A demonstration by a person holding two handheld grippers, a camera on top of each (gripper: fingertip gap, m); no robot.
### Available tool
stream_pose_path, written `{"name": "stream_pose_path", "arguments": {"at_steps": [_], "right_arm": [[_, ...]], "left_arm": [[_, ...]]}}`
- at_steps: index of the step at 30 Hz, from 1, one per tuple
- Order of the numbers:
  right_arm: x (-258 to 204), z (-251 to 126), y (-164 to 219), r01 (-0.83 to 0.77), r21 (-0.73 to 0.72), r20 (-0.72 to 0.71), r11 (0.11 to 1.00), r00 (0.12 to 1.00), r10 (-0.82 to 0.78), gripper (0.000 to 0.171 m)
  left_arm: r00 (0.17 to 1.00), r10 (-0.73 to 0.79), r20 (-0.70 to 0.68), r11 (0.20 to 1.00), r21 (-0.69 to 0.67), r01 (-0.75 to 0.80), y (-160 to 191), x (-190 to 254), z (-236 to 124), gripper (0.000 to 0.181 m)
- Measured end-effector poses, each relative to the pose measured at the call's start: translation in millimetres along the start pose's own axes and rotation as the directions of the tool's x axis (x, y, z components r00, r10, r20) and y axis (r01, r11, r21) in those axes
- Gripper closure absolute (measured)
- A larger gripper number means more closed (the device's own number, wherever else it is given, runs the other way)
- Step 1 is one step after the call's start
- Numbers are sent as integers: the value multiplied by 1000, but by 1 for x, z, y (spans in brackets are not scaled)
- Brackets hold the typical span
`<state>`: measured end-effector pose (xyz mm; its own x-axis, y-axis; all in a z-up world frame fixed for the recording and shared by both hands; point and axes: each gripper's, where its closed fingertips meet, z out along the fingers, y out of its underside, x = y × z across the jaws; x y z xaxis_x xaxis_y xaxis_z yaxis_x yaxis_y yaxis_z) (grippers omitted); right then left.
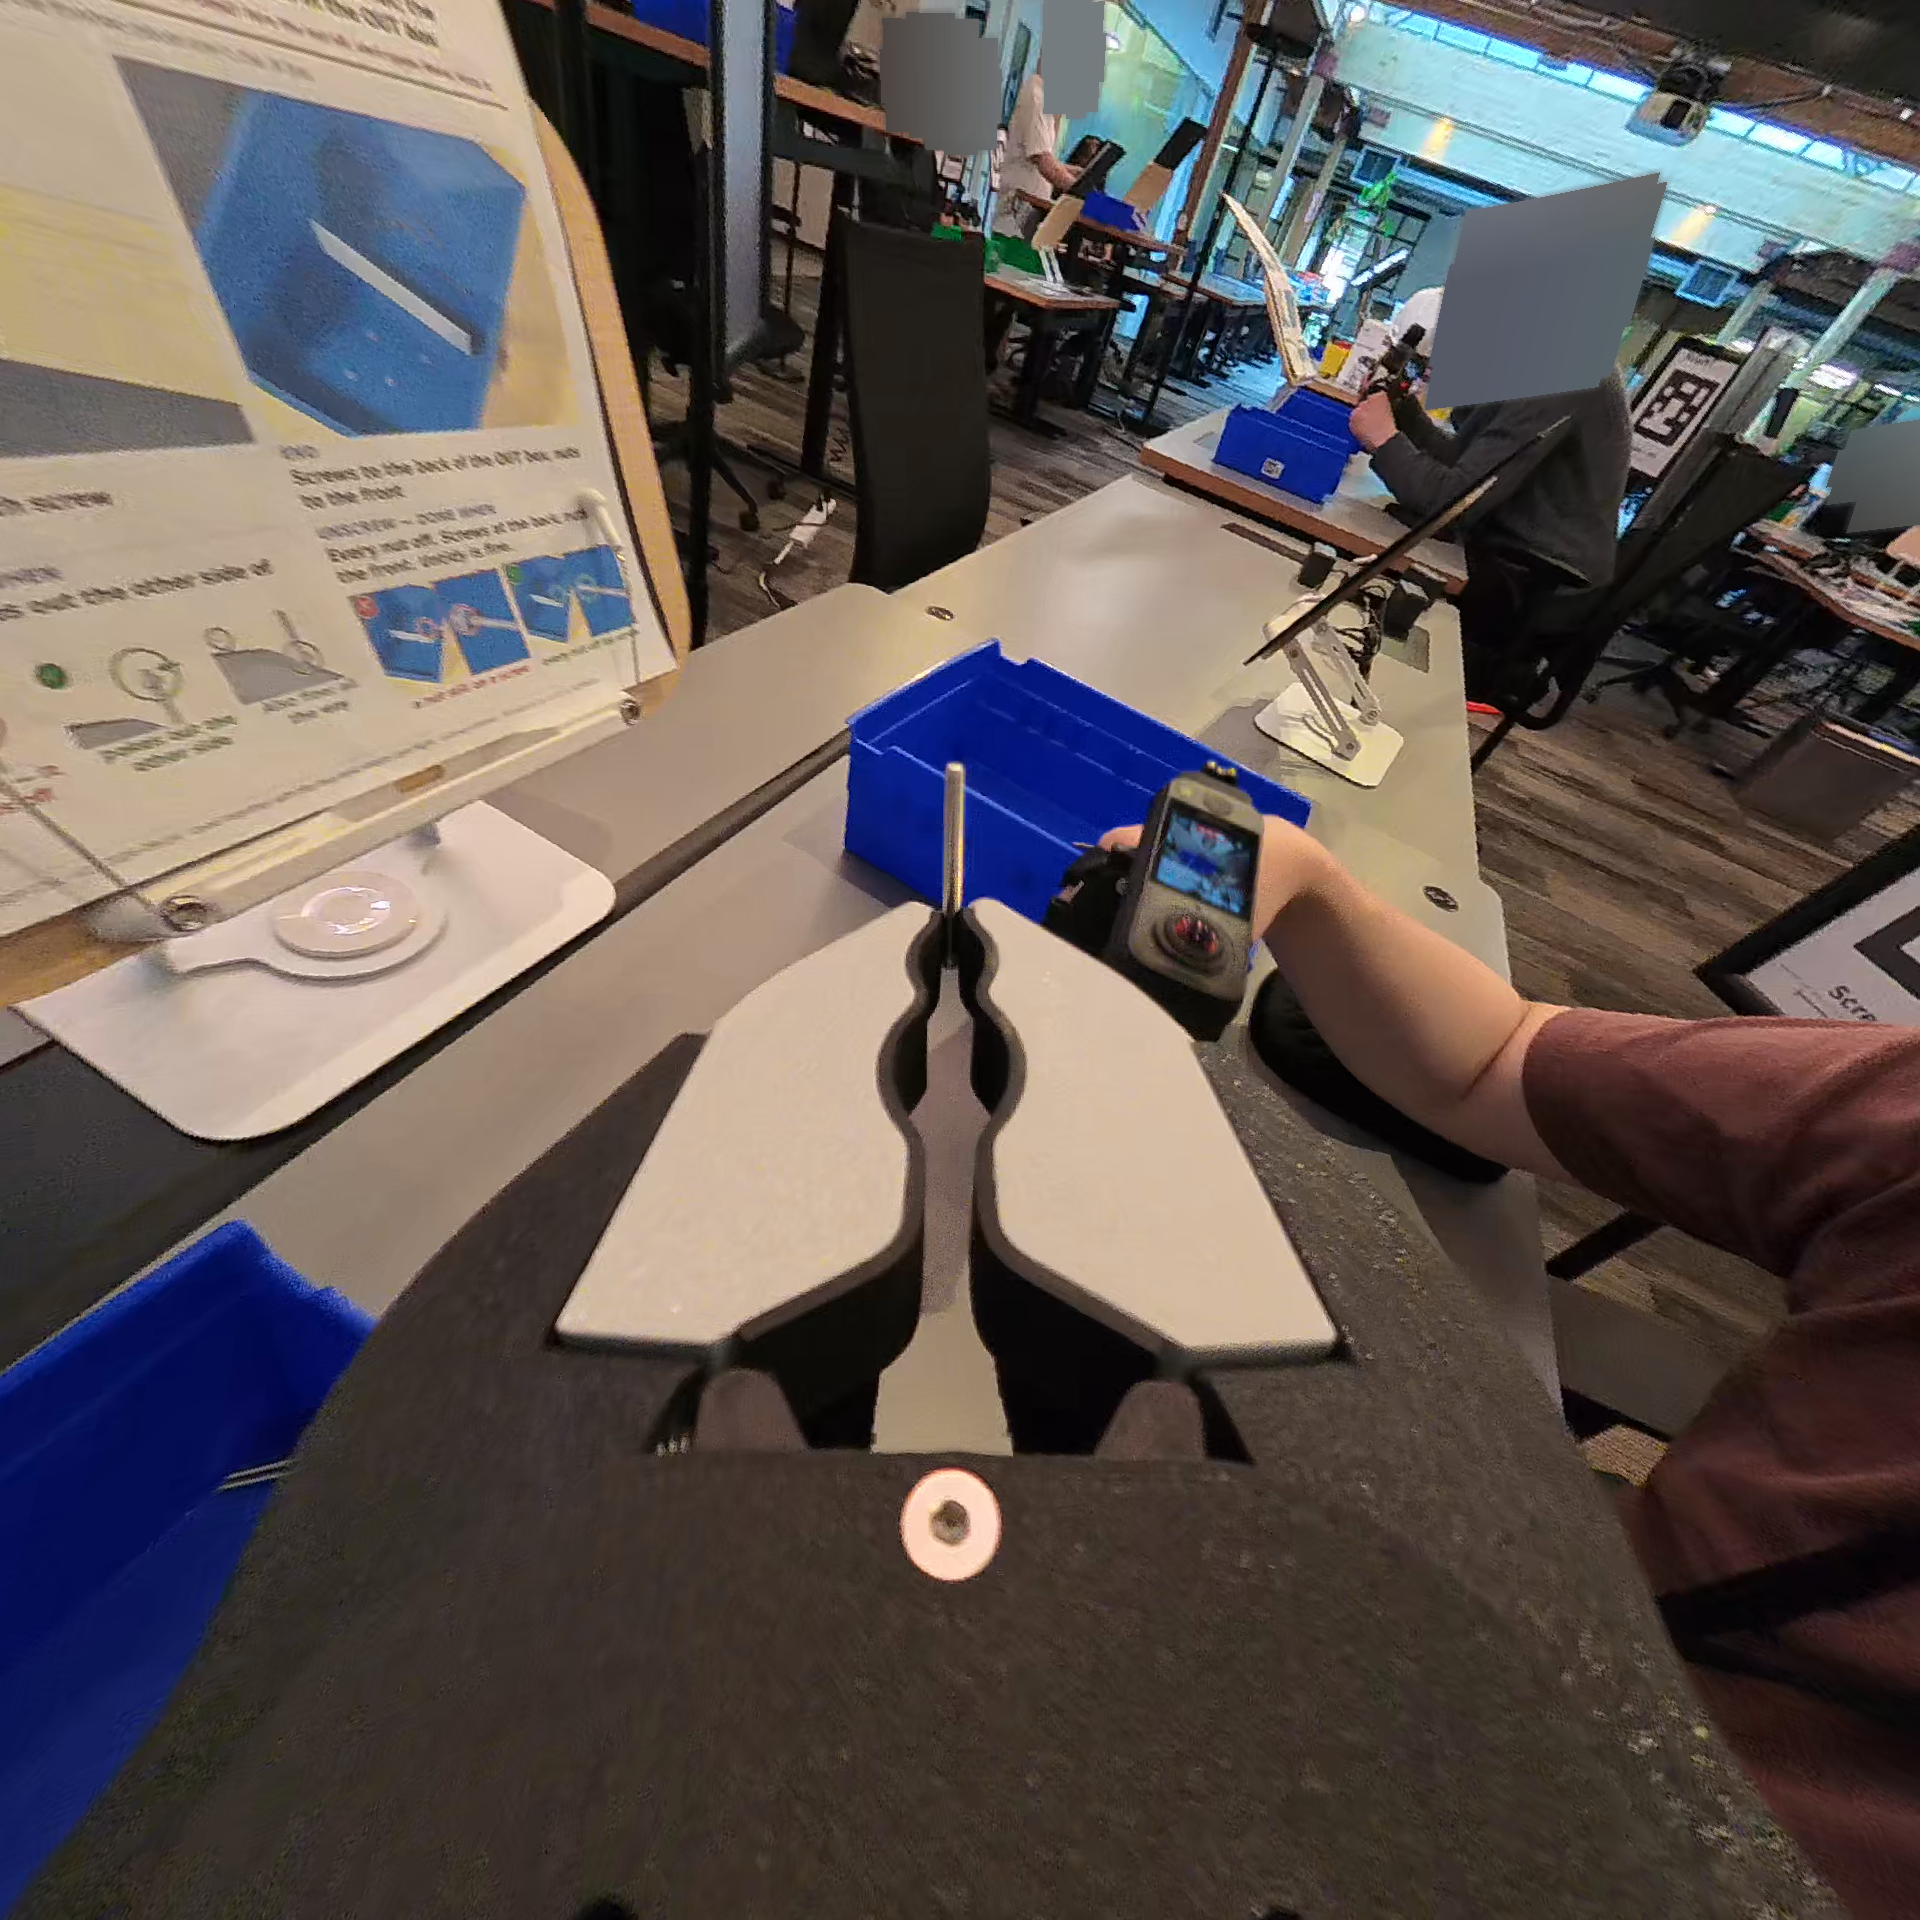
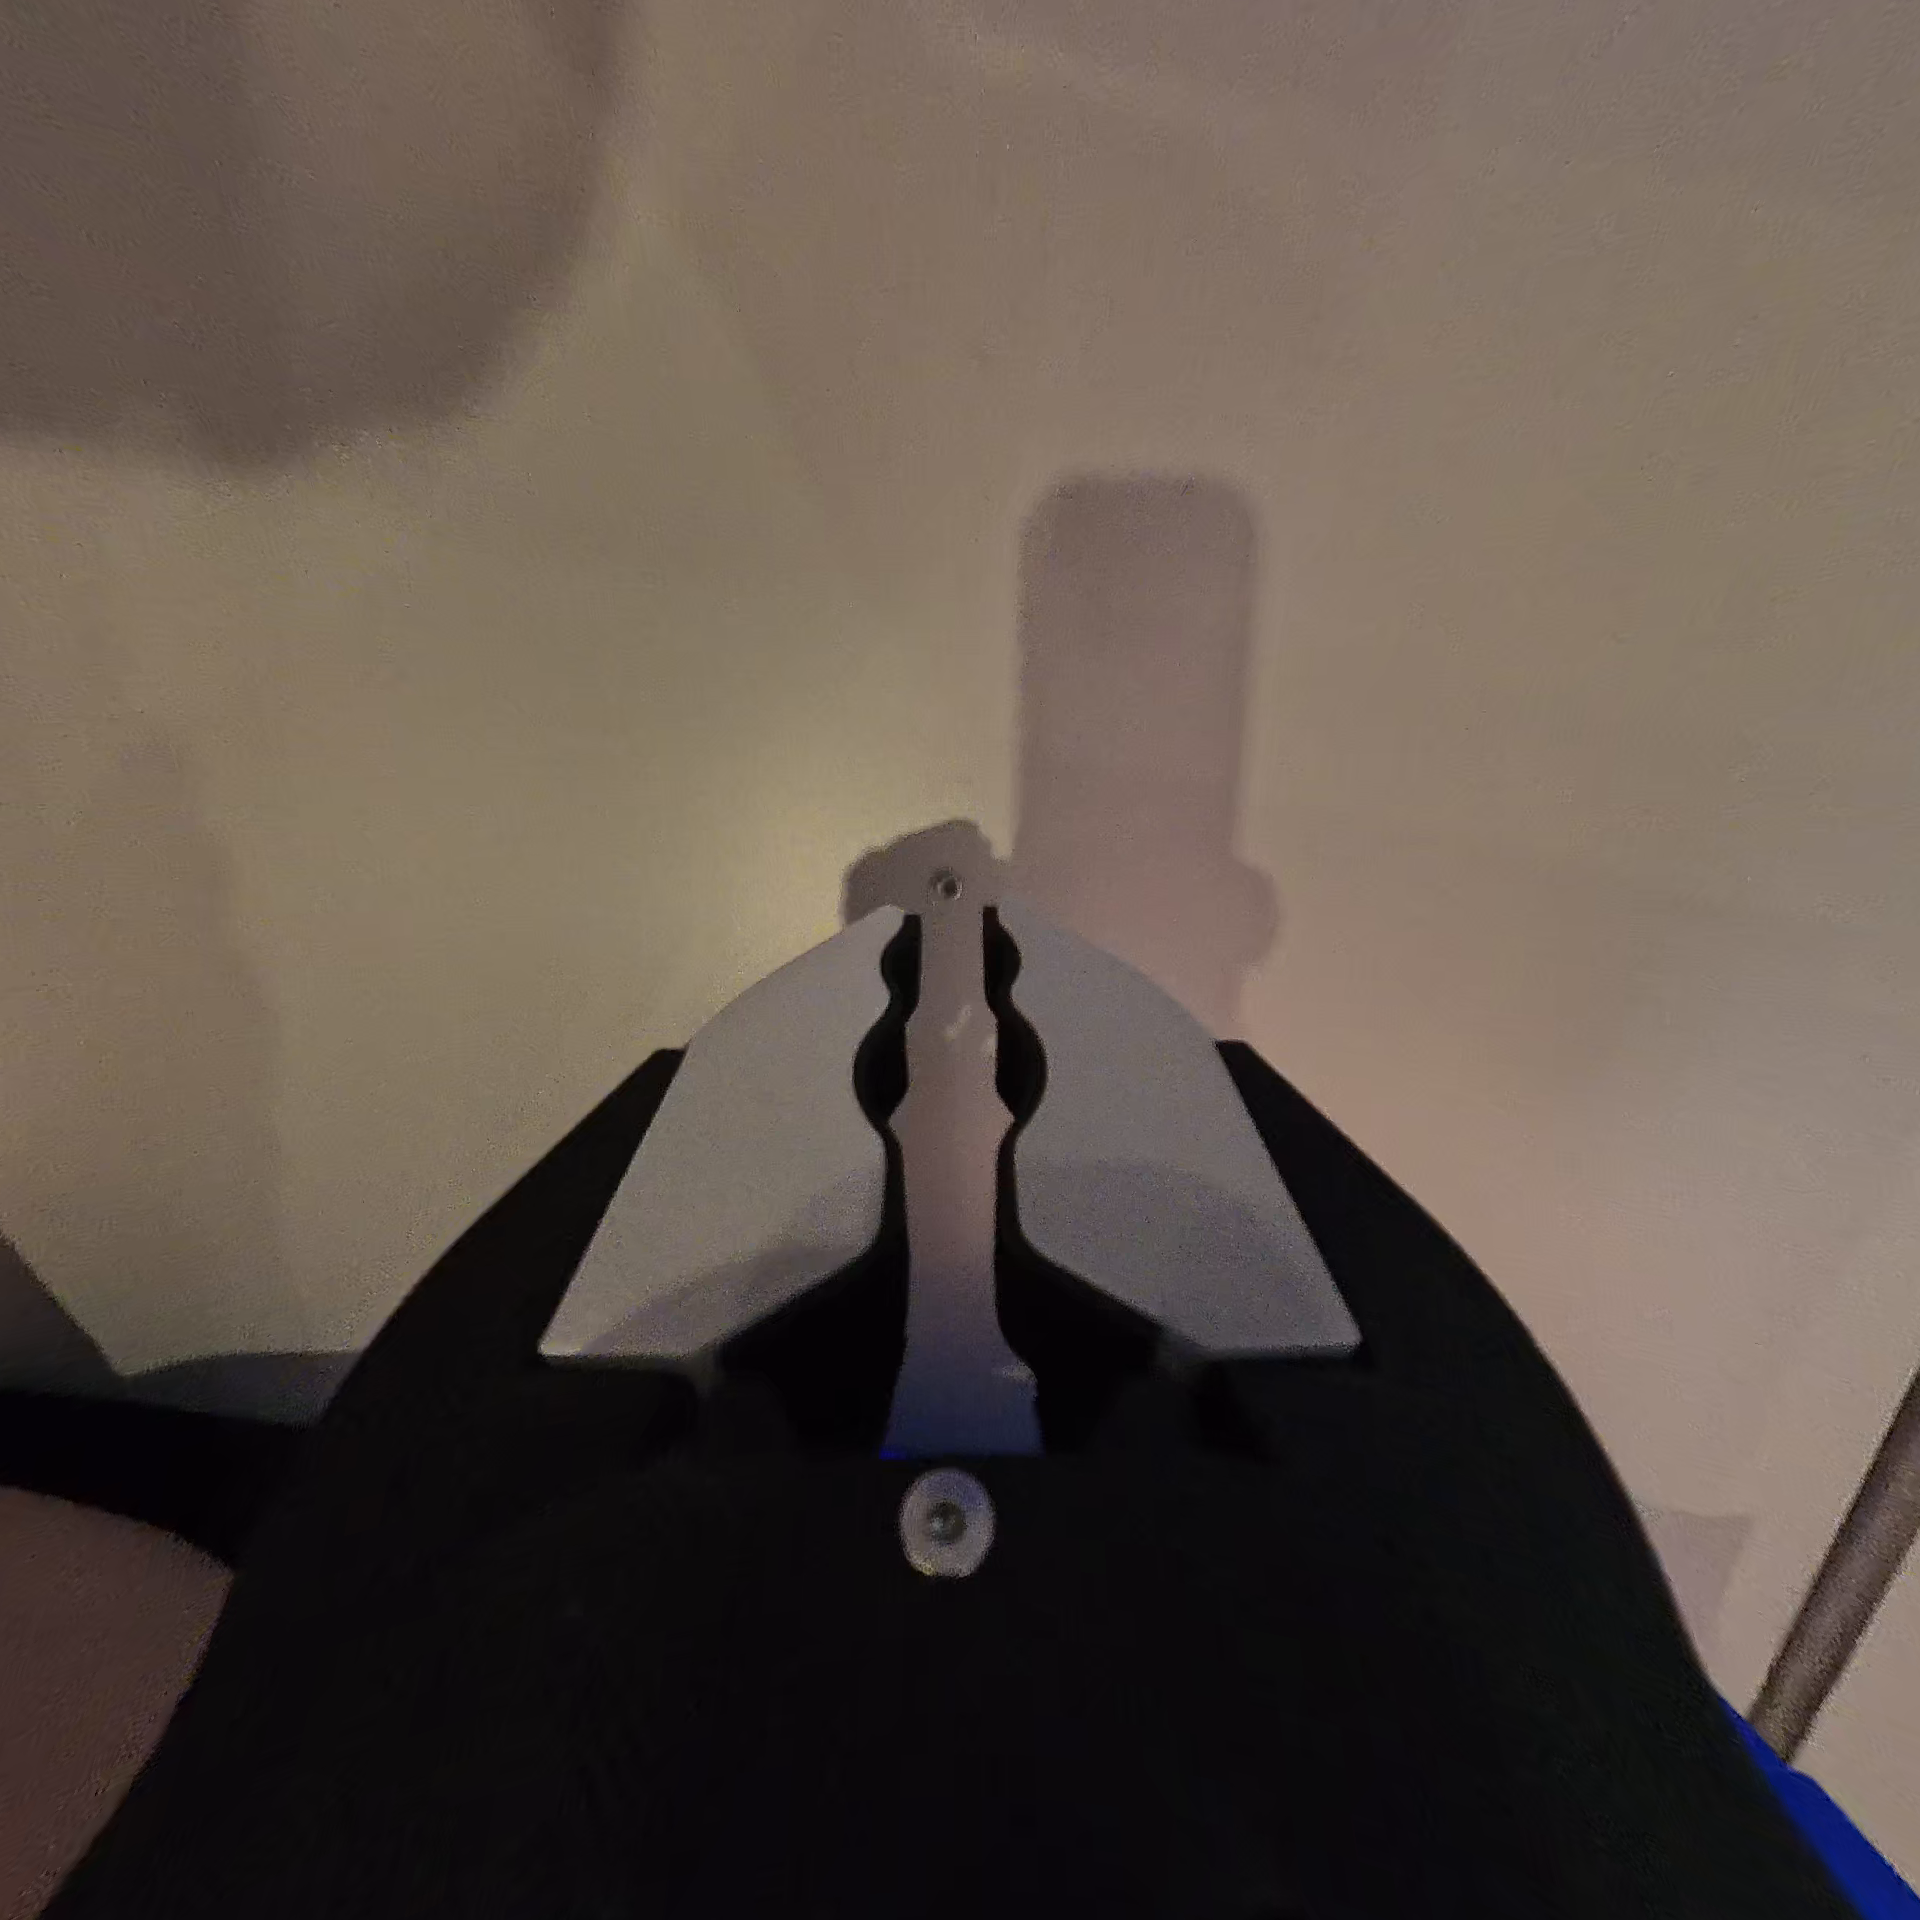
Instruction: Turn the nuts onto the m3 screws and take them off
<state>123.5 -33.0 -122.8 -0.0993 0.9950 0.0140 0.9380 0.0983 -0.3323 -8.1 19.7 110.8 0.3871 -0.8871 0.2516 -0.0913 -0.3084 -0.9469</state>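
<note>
In the left wrist view my left gripper is shut on a long thin metal screw that stands upright out of the fingertips, in front of a blue bin. The right gripper's body with its small screen is held by a hand just right of the screw and points down at the table. In the right wrist view my right gripper hovers close over the pale table, its fingers a narrow gap apart. A small silver nut lies on the table just beyond the tips, not gripped. A grey rod crosses the lower right corner.
An instruction sheet on a stand with a white base stands at the left. Another blue bin is at the near left. A tablet stand is behind the bin. People sit at desks farther back. From the right gripper's tips to the grey rod is close to 35 centimeters. It turns up in the left wrist view as well.
</note>
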Motion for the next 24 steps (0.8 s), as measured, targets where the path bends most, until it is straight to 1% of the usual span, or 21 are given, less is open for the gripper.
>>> {"name": "stream_pose_path", "arguments": {"at_steps": [2,4,5,8,11,17,24], "right_arm": [[-1,7,4,30,-46,-10,998,999,-30,159],[-2,12,3,77,-59,-14,995,997,-78,159],[-3,14,3,77,-61,-4,995,997,-77,159],[-1,20,5,28,-89,-6,996,1000,-29,158],[-2,26,10,22,-138,-11,990,1000,-24,155],[-1,35,12,-5,-178,-15,984,1000,2,155],[0,38,12,-44,-180,-13,983,999,42,156]], "left_arm": [[1000,12,17,1000,18,-13,-5,0,-7,179],[1000,27,2,998,50,-27,-13,6,-13,179],[1000,31,1,998,58,-31,-15,8,-14,179],[999,48,20,998,38,-49,-13,9,-13,179],[997,74,33,997,20,-74,-11,12,-8,179],[993,108,44,994,-19,-107,-5,18,2,179],[991,124,55,992,-44,-121,-1,18,7,179]]}}
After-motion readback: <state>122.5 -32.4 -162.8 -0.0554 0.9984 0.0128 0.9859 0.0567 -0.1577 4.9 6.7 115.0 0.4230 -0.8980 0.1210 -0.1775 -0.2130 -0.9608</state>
